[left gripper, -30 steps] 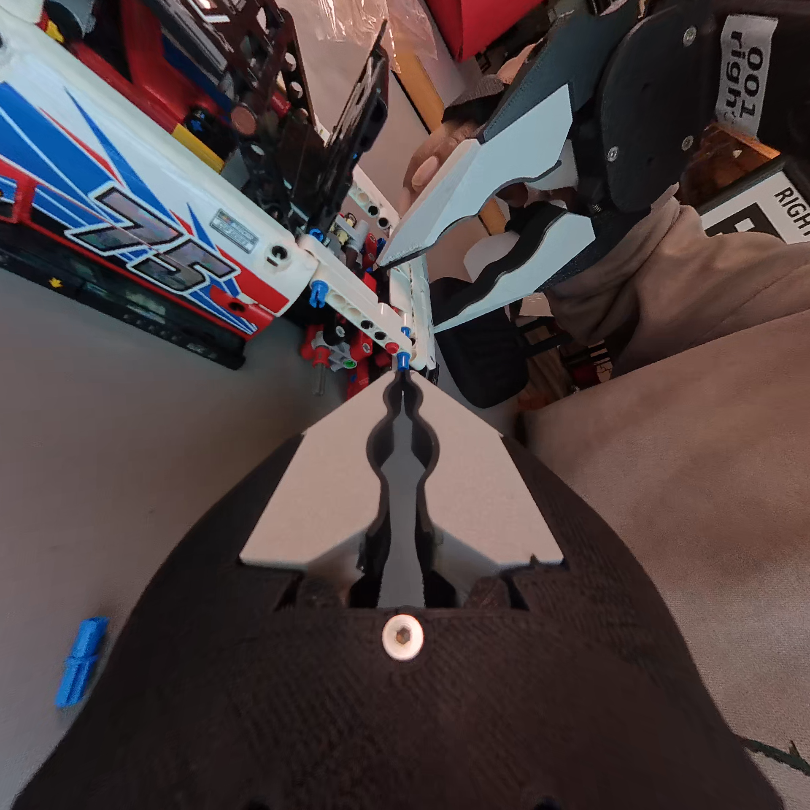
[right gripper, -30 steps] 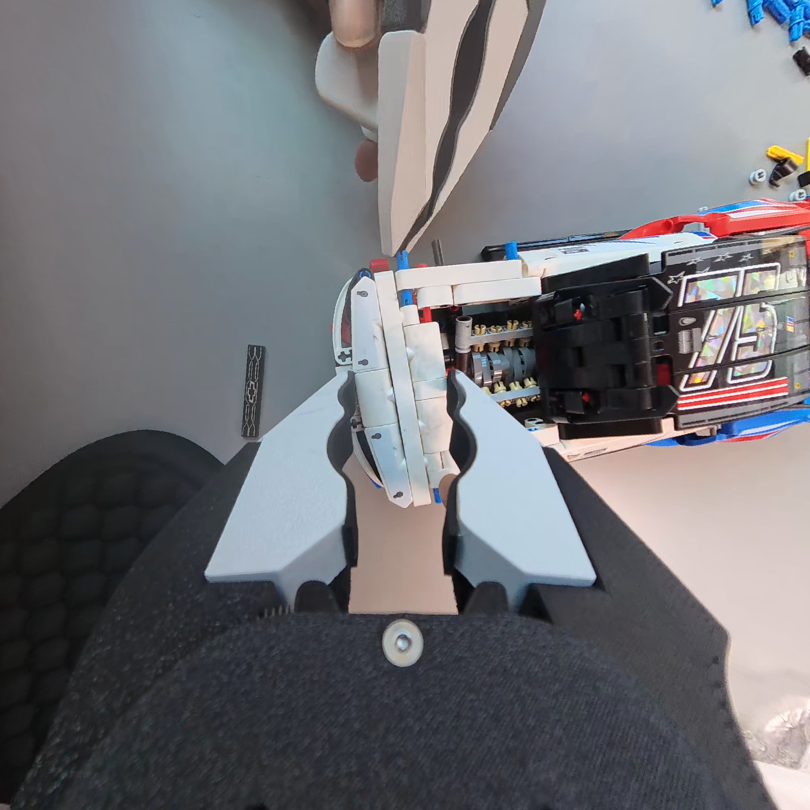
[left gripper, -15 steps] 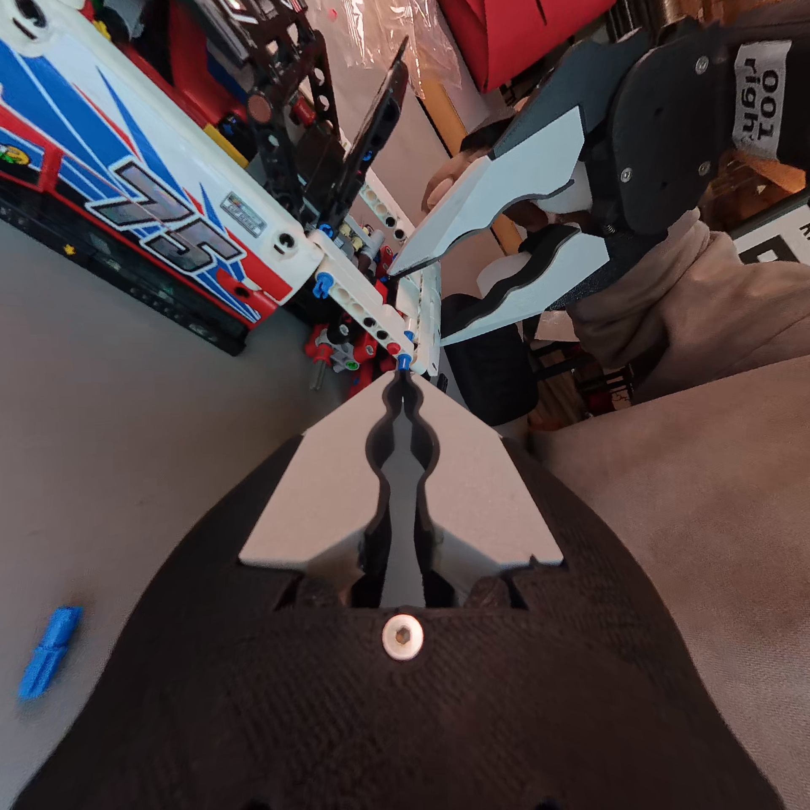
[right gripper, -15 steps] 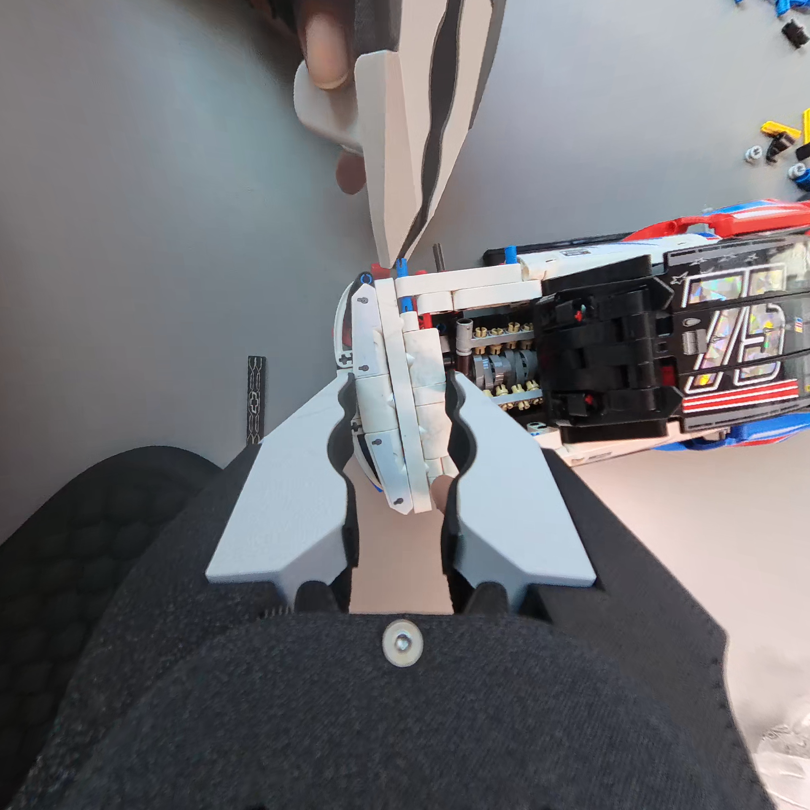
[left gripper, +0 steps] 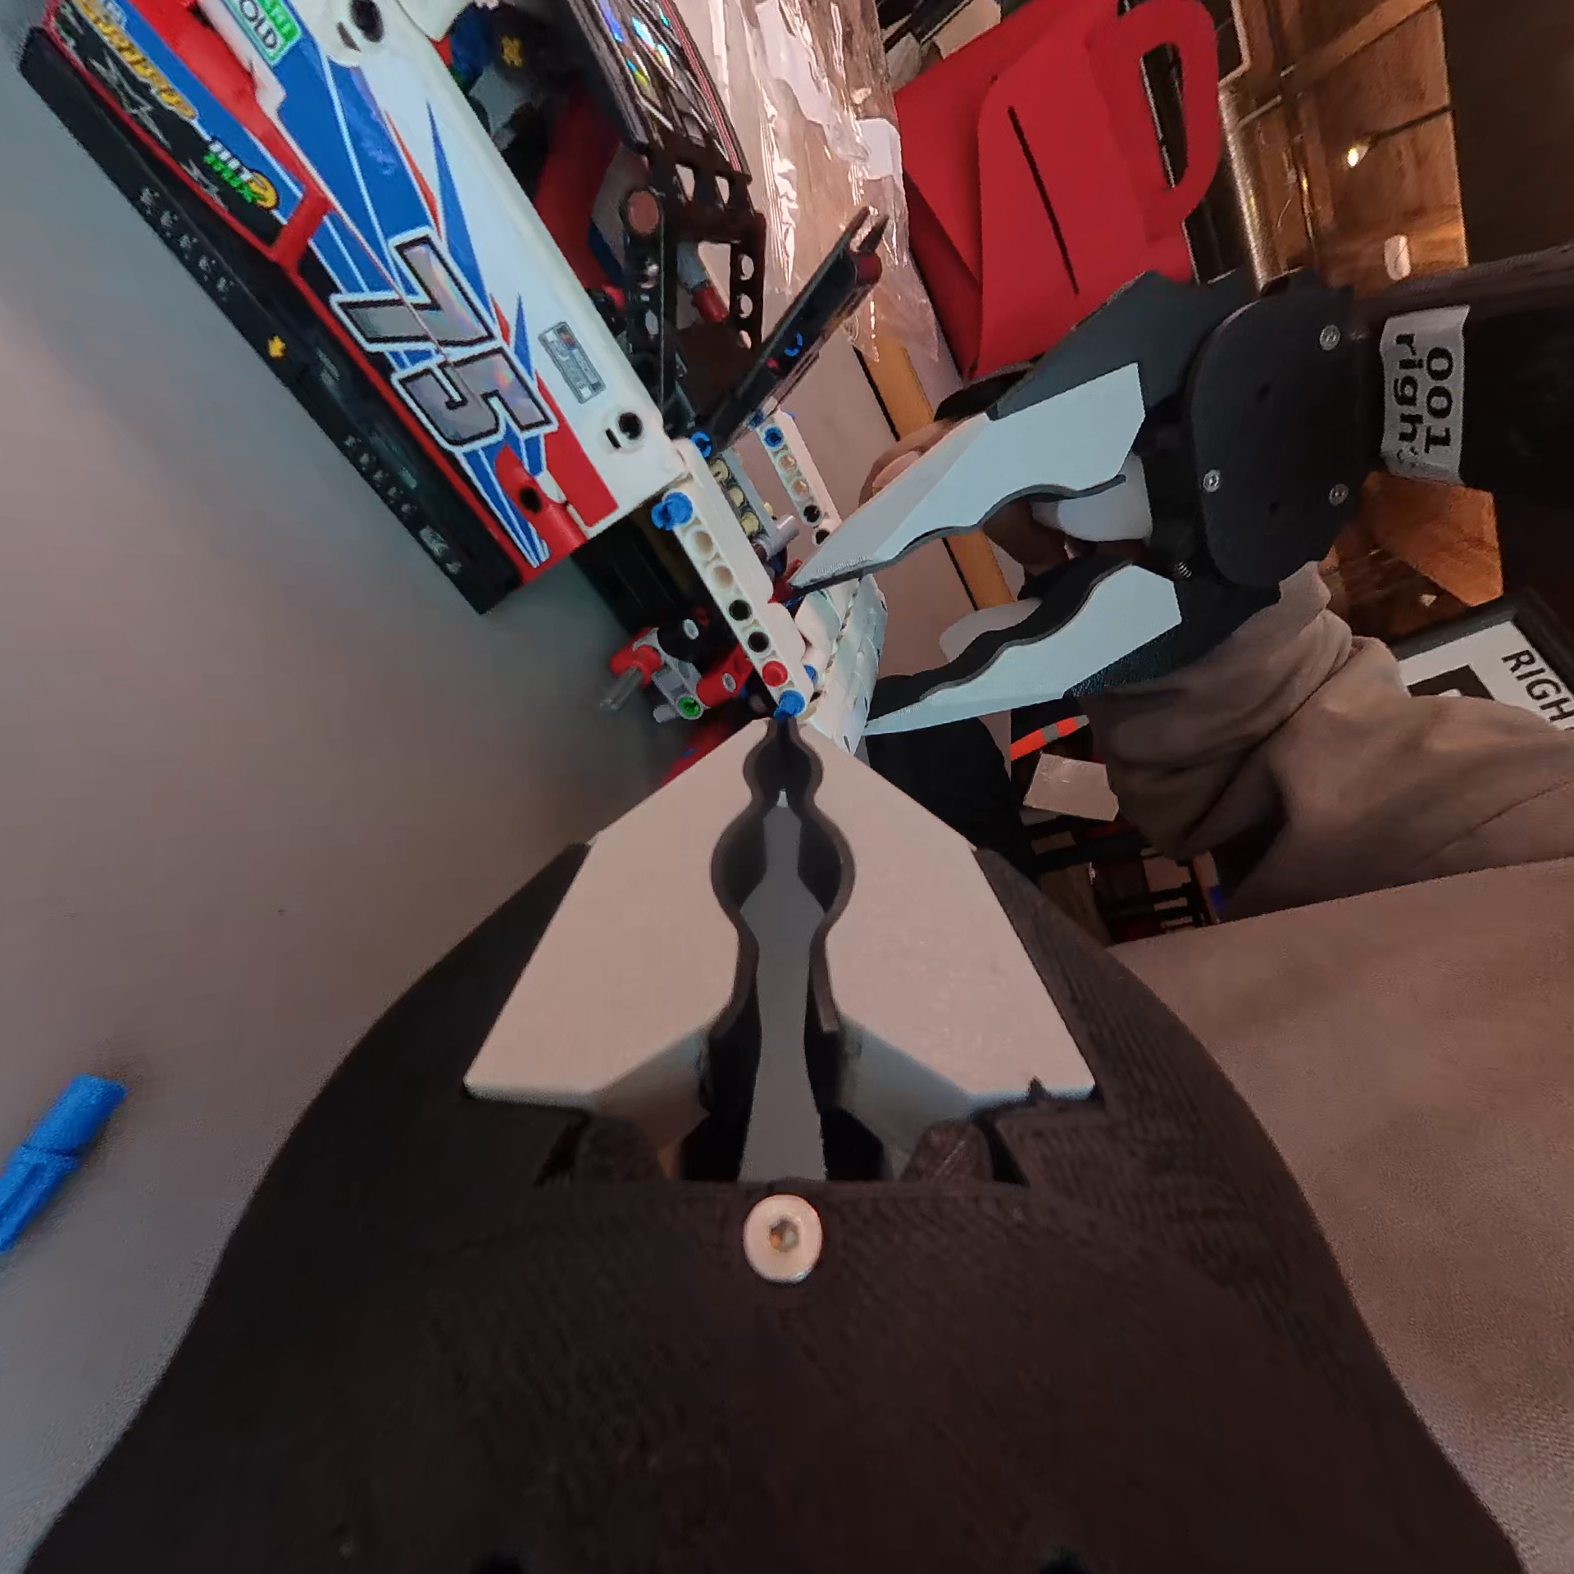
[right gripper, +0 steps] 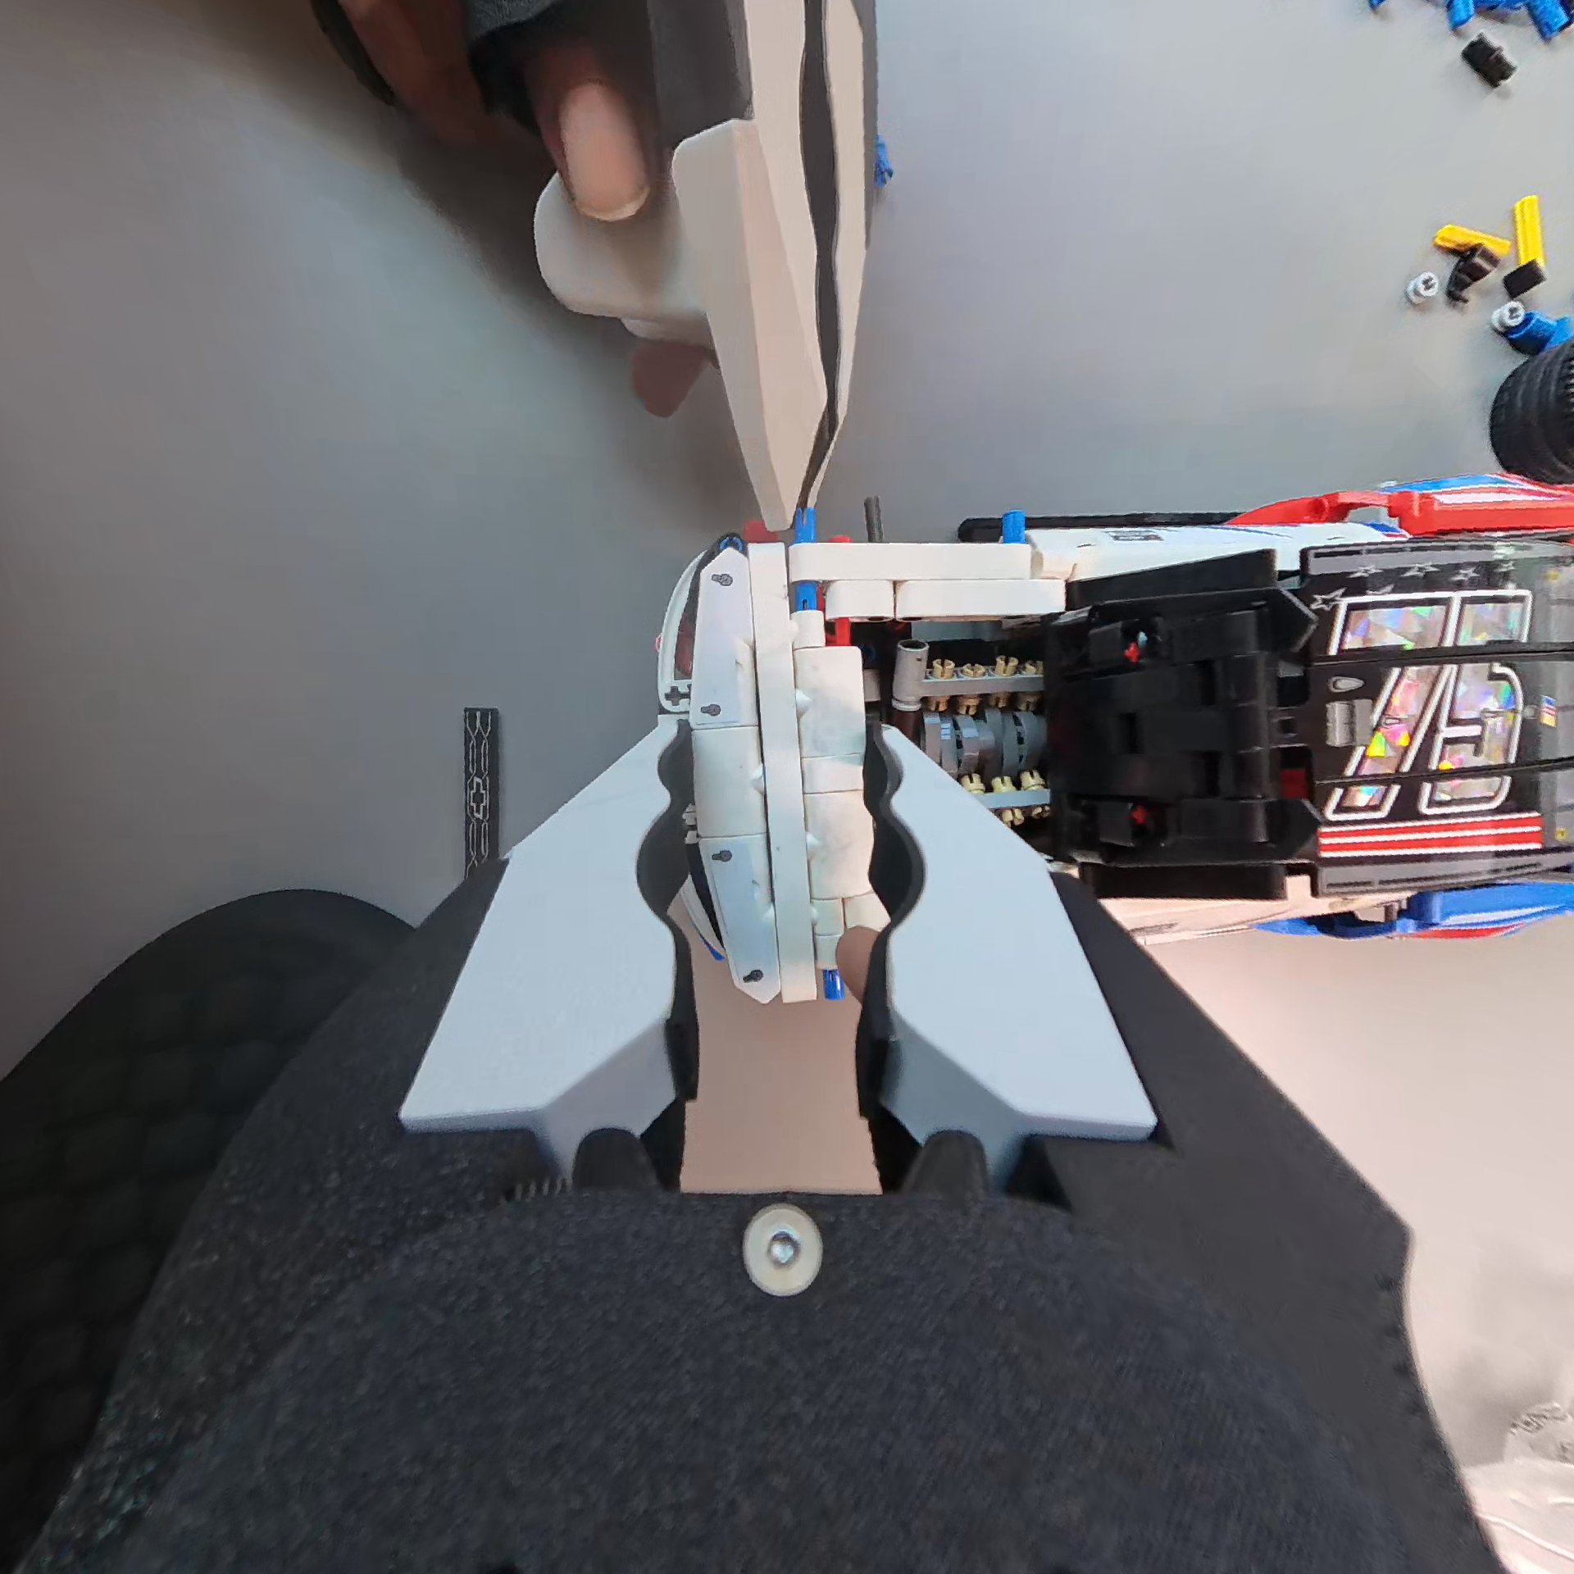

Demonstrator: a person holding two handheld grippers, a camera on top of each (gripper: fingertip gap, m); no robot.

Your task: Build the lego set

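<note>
The lego race car [left gripper: 443, 281] lies on the grey table, with its body [right gripper: 1192, 732] running to the right in the right wrist view. My right gripper [right gripper: 775, 732] is shut on the car's white front section [right gripper: 792, 766]; it also shows in the left wrist view [left gripper: 839, 656]. My left gripper [left gripper: 782, 734] is shut, and its tips touch a blue pin [left gripper: 790, 703] at the end of a white beam [left gripper: 732, 588]. In the right wrist view the left gripper [right gripper: 792, 511] comes from above onto that blue pin [right gripper: 805, 521].
A loose blue pin [left gripper: 51, 1150] lies on the table at the left. A black sticker strip [right gripper: 481, 792] lies left of the car's front. Loose small pieces [right gripper: 1490, 264] and a black tyre [right gripper: 1542, 417] sit at the upper right. A red bag [left gripper: 1065, 170] stands behind. Spacing between my two grippers at the tips: around 4 cm.
The car has swung a little while my right gripper holds its front. My left gripper's tips stay at the blue pin. The loose blue pin has slid towards the left edge of view.
</note>
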